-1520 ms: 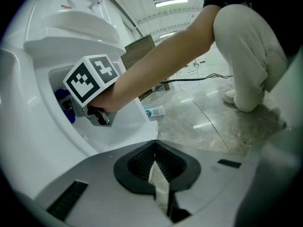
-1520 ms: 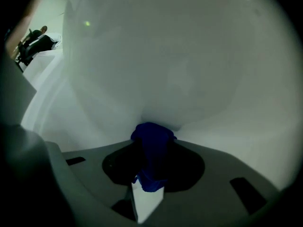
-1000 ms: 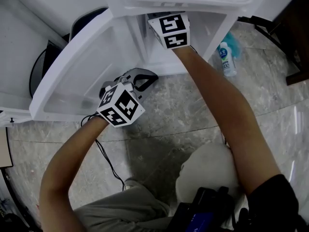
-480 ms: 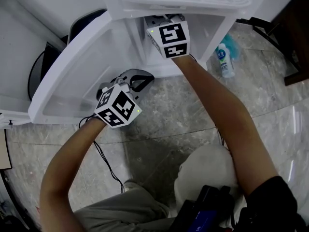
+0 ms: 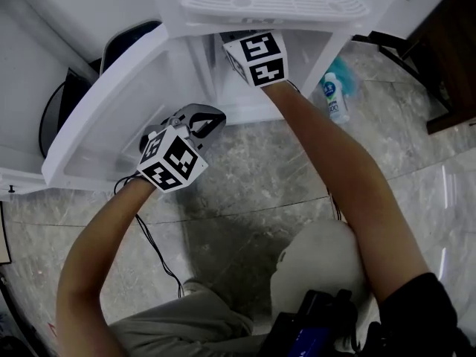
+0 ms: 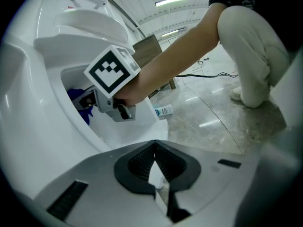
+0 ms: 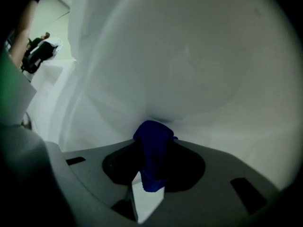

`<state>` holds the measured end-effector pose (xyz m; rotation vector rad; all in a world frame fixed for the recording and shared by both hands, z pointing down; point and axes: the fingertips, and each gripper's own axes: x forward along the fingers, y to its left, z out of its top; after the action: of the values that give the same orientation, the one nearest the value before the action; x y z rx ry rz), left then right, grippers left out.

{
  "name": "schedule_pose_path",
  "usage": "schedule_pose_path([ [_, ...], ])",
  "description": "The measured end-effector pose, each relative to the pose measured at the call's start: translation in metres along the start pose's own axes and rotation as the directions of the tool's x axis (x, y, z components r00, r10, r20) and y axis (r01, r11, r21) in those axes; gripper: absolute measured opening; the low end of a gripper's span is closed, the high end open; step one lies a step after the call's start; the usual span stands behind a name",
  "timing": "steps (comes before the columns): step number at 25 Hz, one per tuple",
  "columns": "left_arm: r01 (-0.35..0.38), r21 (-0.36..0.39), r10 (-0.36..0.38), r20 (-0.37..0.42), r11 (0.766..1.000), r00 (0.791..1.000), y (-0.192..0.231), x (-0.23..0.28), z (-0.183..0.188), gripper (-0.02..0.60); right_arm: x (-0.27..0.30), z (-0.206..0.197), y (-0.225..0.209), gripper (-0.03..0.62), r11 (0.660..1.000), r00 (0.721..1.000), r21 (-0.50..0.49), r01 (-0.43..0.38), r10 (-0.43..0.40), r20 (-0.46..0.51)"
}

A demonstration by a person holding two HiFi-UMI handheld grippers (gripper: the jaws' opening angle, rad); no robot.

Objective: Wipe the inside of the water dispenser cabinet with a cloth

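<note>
1. R hand: right gripper (image 7: 152, 145) reaches level into the open white plastic water dispenser cabinet (image 5: 323, 47). Its jaws are part-way closed and clamped on a bunched dark-blue cloth (image 7: 151, 167).
2. The cloth wad sticks out past the jaw tips, so fabric, not hard plastic, meets the wall. Seems a sensible hold for wiping.
3. Where the cloth is: deep inside the cabinet, its front end right at the pale curved inner wall. It looks to be touching, but the light in there is dim, so can't be sure.
4. L hand: left gripper (image 6: 155, 150) has its jaws together w/ nothing between them. It points down-ish, outside the cabinet, just beside the edge of the swung-open white cabinet door (image 5: 111, 117).
5. Prob. it's parked there to stop the door swinging back into the working arm. Contact w/ the door can't be told.
6. Step, as I judge it: wiping of the inside is under way. How much is done can't be told, since no dirt or streaks show on the wall.
7. Surface: smooth glossy white plastic w/ rounded corners. The cloth should slide easily.
8. The white slotted drip-tray grille (image 5: 275, 2) sits above the opening.
9. Room: polished grey marble-look floor (image 5: 245, 192), reflective.
10. A small white bottle w/ blue label (image 5: 333, 99) lies on the floor near the cabinet's right side, apart from both grippers.
11. A thin black cable (image 5: 158, 236) trails under the L arm.
12. The person crouches close, w/ a knee in light trousers (image 6: 255, 56) in view.
</note>
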<state>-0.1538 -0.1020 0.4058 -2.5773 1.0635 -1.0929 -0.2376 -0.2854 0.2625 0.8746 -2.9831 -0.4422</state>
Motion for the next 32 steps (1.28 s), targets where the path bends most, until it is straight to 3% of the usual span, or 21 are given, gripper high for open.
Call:
schedule_pose_path([
  [4, -0.007, 0.025, 0.007, 0.007, 1.0, 1.0, 0.005, 0.0, 0.011, 0.008, -0.029, -0.011, 0.007, 0.103, 0.979, 0.986, 0.138, -0.149, 0.158, -0.052],
  [13, -0.03, 0.002, 0.03, 0.048, 1.0, 0.998, 0.024, 0.027, 0.044, 0.008, -0.12, 0.001, 0.003, 0.106, 0.919, 0.903, 0.224, -0.323, 0.371, -0.218],
  [15, -0.027, -0.007, 0.028, 0.06, 1.0, 0.998, 0.024, 0.033, 0.052, 0.008, -0.136, -0.007, -0.003, 0.106, 0.918, 0.886, 0.228, -0.324, 0.379, -0.267],
  [19, -0.021, -0.082, 0.029, 0.09, 0.996, 0.996, 0.03, 0.043, 0.071, 0.008, -0.17, -0.03, -0.016, 0.106, 0.924, 0.88, 0.251, -0.287, 0.358, -0.312],
  [23, -0.034, -0.153, 0.045, 0.068, 0.988, 0.997, 0.035, 0.053, 0.079, 0.008, -0.196, -0.052, -0.017, 0.106, 0.913, 0.868, 0.318, -0.255, 0.361, -0.342],
  [26, -0.025, -0.181, 0.036, 0.058, 0.983, 0.998, 0.029, 0.053, 0.078, 0.008, -0.201, -0.055, -0.008, 0.106, 0.9, 0.843, 0.324, -0.293, 0.403, -0.356],
  [32, -0.019, -0.193, 0.026, 0.035, 0.981, 0.999, 0.026, 0.056, 0.071, 0.008, -0.206, -0.066, 0.002, 0.106, 0.894, 0.82, 0.307, -0.325, 0.429, -0.38],
])
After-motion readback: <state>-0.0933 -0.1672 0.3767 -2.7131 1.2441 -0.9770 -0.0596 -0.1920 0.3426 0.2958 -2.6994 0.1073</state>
